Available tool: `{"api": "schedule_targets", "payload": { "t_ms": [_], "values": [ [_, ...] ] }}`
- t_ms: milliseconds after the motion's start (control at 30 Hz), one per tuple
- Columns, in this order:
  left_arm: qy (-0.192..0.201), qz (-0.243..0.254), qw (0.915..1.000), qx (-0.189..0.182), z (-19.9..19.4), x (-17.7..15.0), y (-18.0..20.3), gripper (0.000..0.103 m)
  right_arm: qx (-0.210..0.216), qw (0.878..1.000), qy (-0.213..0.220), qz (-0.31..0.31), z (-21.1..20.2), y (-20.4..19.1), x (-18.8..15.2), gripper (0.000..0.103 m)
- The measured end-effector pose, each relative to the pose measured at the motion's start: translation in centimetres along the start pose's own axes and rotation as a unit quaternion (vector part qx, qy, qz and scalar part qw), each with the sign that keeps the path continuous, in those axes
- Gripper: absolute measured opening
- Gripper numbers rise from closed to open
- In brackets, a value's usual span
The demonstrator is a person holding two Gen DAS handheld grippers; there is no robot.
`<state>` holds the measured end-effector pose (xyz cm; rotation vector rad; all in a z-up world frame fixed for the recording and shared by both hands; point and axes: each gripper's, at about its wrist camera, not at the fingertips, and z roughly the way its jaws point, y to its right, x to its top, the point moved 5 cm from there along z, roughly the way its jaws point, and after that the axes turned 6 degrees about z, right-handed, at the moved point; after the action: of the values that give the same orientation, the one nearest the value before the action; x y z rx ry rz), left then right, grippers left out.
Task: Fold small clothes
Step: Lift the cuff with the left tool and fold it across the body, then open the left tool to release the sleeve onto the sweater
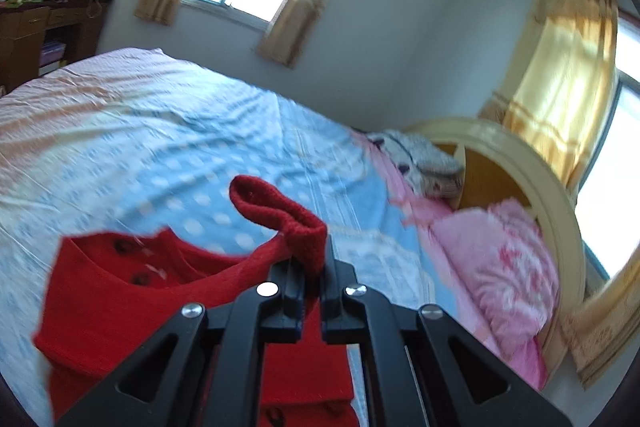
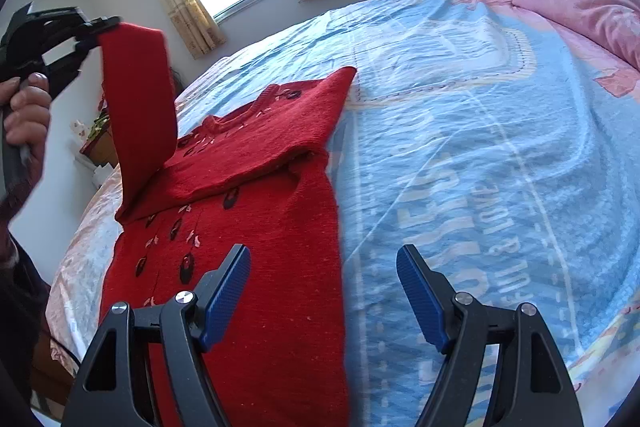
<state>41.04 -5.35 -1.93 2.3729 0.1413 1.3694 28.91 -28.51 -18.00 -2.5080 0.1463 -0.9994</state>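
Your left gripper [image 1: 306, 267] pinched the sleeve [image 2: 138, 107] cuff, holding it upright above the red sweater [image 2: 256, 227] lying lengthwise on the bed [image 2: 480, 147], while your right gripper [image 2: 324, 291] hovered spread beside its hem.
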Motion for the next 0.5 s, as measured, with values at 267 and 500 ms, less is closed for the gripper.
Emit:
{"api": "schedule_targets", "payload": {
  "t_ms": [267,500],
  "values": [
    [-0.065,0.067,0.9956,0.010,5.6,-5.8,4.2,0.005,-0.011,1.000,-0.007,0.011,0.4,0.9,-0.3,0.076],
    [-0.119,0.109,0.9857,0.047,6.9,-8.6,3.4,0.043,-0.018,1.000,-0.012,-0.007,0.8,0.6,-0.7,0.076]
  ]
}}
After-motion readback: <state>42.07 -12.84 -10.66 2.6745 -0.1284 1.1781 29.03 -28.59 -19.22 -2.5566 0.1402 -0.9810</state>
